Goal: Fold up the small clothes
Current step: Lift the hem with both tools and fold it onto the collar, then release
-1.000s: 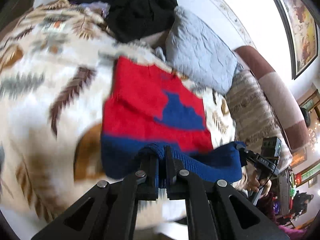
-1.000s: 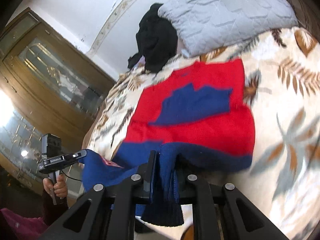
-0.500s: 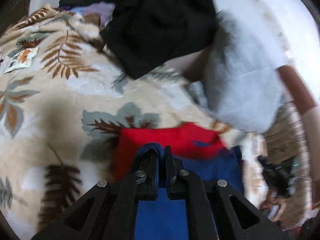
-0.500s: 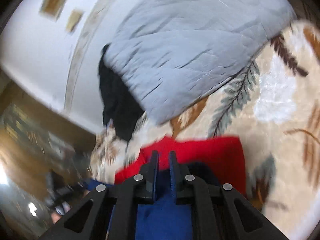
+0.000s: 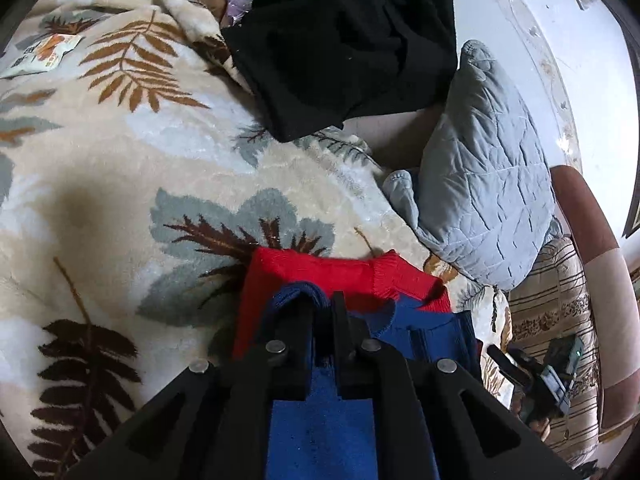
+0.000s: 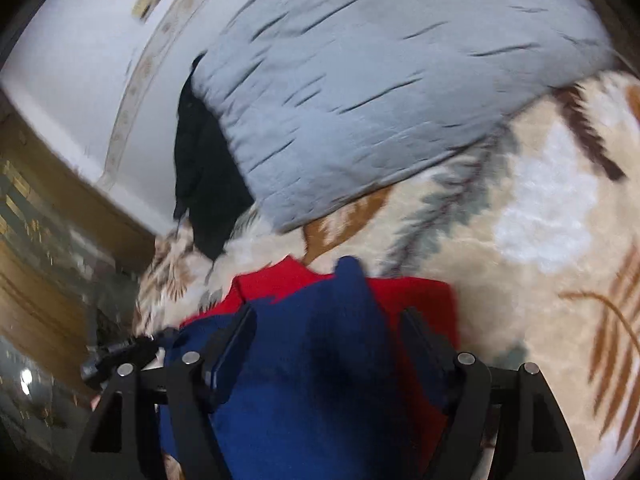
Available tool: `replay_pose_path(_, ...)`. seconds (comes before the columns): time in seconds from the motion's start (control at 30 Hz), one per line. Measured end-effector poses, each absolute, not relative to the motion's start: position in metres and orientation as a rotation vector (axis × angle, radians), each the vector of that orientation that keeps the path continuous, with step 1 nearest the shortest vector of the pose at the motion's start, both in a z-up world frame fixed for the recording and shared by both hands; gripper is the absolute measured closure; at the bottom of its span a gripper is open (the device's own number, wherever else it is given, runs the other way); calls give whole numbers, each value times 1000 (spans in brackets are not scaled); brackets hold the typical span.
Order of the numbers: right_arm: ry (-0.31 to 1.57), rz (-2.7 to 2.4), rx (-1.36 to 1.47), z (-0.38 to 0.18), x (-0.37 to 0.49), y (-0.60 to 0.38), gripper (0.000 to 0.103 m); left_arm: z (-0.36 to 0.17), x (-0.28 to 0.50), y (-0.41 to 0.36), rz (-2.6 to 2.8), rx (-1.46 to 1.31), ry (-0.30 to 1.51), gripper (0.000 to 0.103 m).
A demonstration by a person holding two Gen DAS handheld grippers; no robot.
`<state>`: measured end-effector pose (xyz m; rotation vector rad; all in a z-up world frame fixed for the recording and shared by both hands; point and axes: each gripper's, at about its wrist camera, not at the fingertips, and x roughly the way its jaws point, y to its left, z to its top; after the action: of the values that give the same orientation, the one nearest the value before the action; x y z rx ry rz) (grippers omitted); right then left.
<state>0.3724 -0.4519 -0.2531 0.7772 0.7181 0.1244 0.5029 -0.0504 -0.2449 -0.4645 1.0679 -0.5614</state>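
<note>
A small red and blue knit sweater (image 5: 344, 276) lies folded on the leaf-patterned blanket (image 5: 120, 184), its blue hem laid up over the red body. My left gripper (image 5: 322, 310) is shut on the blue hem near the red top edge. In the right wrist view the same sweater (image 6: 320, 320) lies under my right gripper (image 6: 328, 320), whose fingers stand wide apart with the blue fabric loose between them. The right view is motion-blurred.
A grey quilted pillow (image 5: 484, 184) lies beyond the sweater, also large in the right wrist view (image 6: 380, 80). Black clothes (image 5: 344, 40) are heaped at the far end. A small packet (image 5: 44, 52) lies at the far left. A wooden cabinet (image 6: 36, 260) stands left.
Both grippers carried the blue hem forward over the red body, folding the sweater in half. The right gripper then opened and let go of the hem; the left stays shut.
</note>
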Motion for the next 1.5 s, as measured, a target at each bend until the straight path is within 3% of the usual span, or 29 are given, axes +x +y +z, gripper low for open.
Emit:
replay_pose_path(0.13,800,73,610,-254,413,-427,28,-247,510,-52,-564,-496,1069,96)
replay_pose_path(0.17,827,52,562,-258,423,-421,34,-248,511,-52,-565,-502,1072,96)
replay_pose_path(0.23,893,30,467,-268,444,-409,70,-250,515,-54,-553,-490,1087,96)
replay_pose_path(0.27,940,12,394,-274,452,-401,94,-249,516,-54,-554,-486,1085,96)
replay_pose_path(0.4,889,-72,291,-258,443,-397,97,-240,522,-53,-575,-499,1038,96)
replay_pose_path(0.57,747,-145,488,-240,406,-454,98,-246,532,-57,-564,-523,1013,96)
replay_pose_path(0.7,769,-225,597,-269,396,-475,96,-282,544,-52,-516,-583,1129,96)
replay_pose_path(0.83,752,-181,760,-289,389,-487,90,-276,540,-38,-510,-649,1128,94)
replay_pose_path(0.87,727,-178,820,-286,382,-494,81,-268,537,-33,-493,-655,1105,91)
replay_pose_path(0.93,677,-181,913,-280,364,-505,57,-248,525,-18,-452,-662,1028,65)
replay_pose_path(0.97,649,-193,935,-275,355,-508,30,-238,518,-11,-422,-652,994,59)
replay_pose_path(1.0,606,-215,950,-268,341,-509,24,-226,506,-5,-380,-614,960,51)
replay_pose_path(1.07,550,-209,906,-248,315,-505,24,-211,481,-4,-324,-519,925,46)
replay_pose_path(1.13,560,-175,823,-235,302,-491,24,-204,453,-12,-292,-366,945,33)
replay_pose_path(1.2,586,-129,713,-226,286,-465,25,-206,419,-29,-267,-211,968,27)
replay_pose_path(1.37,742,-46,614,-244,282,-401,33,-238,371,-59,-291,-29,1051,27)
replay_pose_path(1.5,890,-56,522,-273,292,-370,32,-273,369,-58,-229,37,1167,24)
